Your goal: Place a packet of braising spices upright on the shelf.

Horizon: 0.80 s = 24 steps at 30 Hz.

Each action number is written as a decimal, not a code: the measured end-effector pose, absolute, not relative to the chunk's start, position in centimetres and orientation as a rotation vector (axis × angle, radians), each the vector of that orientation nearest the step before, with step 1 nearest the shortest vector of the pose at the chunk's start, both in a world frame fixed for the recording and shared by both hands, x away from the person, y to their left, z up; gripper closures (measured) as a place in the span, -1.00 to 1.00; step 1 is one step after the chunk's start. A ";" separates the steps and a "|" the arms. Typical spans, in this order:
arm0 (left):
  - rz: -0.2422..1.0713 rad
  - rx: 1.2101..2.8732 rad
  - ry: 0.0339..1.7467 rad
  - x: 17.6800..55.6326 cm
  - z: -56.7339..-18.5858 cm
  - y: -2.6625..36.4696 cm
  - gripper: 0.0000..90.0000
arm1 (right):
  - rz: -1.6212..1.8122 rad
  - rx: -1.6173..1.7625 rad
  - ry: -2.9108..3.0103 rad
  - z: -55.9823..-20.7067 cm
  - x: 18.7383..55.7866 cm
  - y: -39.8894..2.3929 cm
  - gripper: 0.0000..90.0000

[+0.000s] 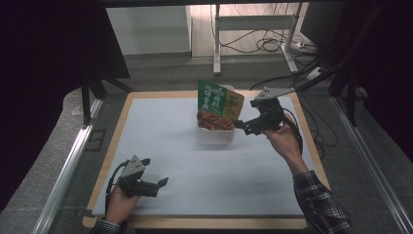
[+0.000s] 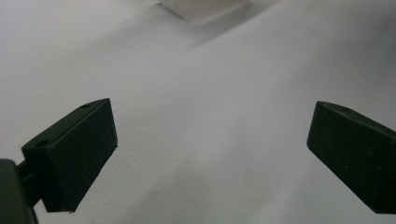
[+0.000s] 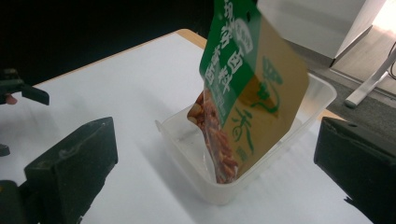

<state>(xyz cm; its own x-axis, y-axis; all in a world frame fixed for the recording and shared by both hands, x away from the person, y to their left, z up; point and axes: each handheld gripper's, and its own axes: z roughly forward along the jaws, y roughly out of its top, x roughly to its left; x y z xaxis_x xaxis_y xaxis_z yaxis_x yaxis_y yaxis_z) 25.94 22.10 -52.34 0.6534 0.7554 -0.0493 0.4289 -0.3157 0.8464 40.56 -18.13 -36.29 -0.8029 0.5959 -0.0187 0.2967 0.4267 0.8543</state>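
A green and tan snack bag (image 1: 218, 107) is standing upright, tilted, inside a clear tub (image 1: 215, 133) at the far middle of the white table (image 1: 195, 161), its lower end sitting in the tub. The right gripper (image 1: 242, 126) is hovering just beside the bag, jaws spread and grasping nothing. The left gripper (image 1: 164, 182) is resting near the table's front edge, well apart from the tub, jaws also released.

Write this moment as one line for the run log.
snack bag: upright in clear tub | right gripper: open, beside tub | left gripper: open, over white sheet
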 end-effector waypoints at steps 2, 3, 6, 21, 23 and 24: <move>0.450 1.955 0.927 25.9 -52.3 22.1 -0.96 | 1.322 0.767 2.368 -36.4 40.5 -18.1 -1.00; 0.450 1.955 0.927 25.9 -52.3 22.1 -0.96 | 1.322 0.764 2.369 -36.6 40.3 -18.2 -1.00; 0.449 1.956 0.927 25.9 -52.3 22.1 -0.96 | 1.311 0.753 2.369 -37.3 39.7 -18.2 -1.00; 0.453 1.963 0.927 25.9 -52.4 22.0 -0.96 | 1.307 0.767 2.370 -39.9 37.7 -19.2 -1.00; 0.453 1.964 0.927 25.9 -52.4 22.0 -0.96 | 1.309 0.777 2.369 -40.2 37.3 -19.5 -1.00; 0.452 1.964 0.928 25.9 -52.4 22.0 -0.96 | 1.311 0.782 2.362 -40.3 37.1 -19.6 -1.00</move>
